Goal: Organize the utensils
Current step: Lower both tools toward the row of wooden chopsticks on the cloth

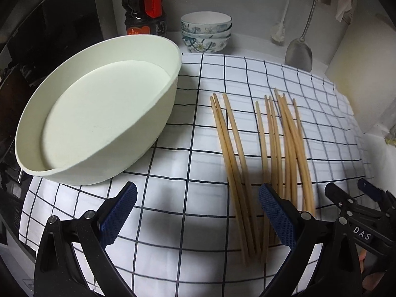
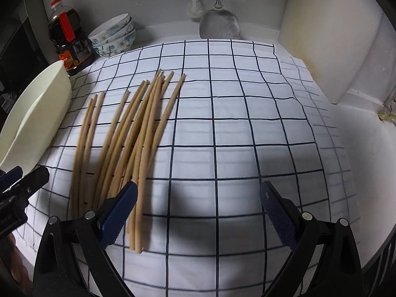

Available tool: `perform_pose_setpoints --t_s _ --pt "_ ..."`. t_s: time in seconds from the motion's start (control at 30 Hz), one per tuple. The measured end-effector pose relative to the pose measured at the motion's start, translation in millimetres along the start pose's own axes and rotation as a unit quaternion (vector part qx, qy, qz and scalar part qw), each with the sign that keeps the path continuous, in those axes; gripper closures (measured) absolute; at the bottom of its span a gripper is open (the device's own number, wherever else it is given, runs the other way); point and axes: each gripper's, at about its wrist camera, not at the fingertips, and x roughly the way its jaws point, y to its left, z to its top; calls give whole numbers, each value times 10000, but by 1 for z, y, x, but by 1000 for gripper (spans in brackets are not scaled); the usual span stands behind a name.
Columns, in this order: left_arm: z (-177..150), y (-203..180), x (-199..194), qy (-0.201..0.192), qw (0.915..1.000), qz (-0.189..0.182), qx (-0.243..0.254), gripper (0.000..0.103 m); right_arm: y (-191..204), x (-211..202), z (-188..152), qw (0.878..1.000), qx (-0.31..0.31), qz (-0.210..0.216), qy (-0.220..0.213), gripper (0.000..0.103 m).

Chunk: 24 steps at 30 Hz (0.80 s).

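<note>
Several wooden chopsticks (image 1: 272,148) lie loosely side by side on a white checked cloth (image 1: 198,128); they also show in the right wrist view (image 2: 133,133). An empty cream oval tub (image 1: 99,113) stands on the cloth to their left, and its edge shows in the right wrist view (image 2: 32,121). My left gripper (image 1: 198,212) is open and empty, above the near ends of the chopsticks. My right gripper (image 2: 198,212) is open and empty, just right of the chopsticks. The right gripper also shows at the right edge of the left wrist view (image 1: 356,198).
A dark sauce bottle (image 1: 146,10) and stacked floral bowls (image 1: 206,32) stand at the back. A metal spatula (image 2: 219,22) and a white brush (image 2: 195,5) hang on the back wall. A cream wall block (image 2: 321,49) bounds the right side.
</note>
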Motion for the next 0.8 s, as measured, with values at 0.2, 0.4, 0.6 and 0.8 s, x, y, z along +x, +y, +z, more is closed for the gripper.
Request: perform_pose_setpoints --t_s 0.2,0.4,0.6,0.8 --pt "-4 -4 17 16 10000 84 40 6 2 18 3 10000 -33 50 -18 9" --pt "-8 -8 27 69 9999 120 89 6 9 23 4 9997 -195 -29 -115 9" --pt "-9 -8 34 92 9998 152 65 6 15 22 4 9990 -429 5 -133 9" --pt "-11 -9 38 128 9997 190 75 6 20 25 5 9976 -648 -191 -120 9"
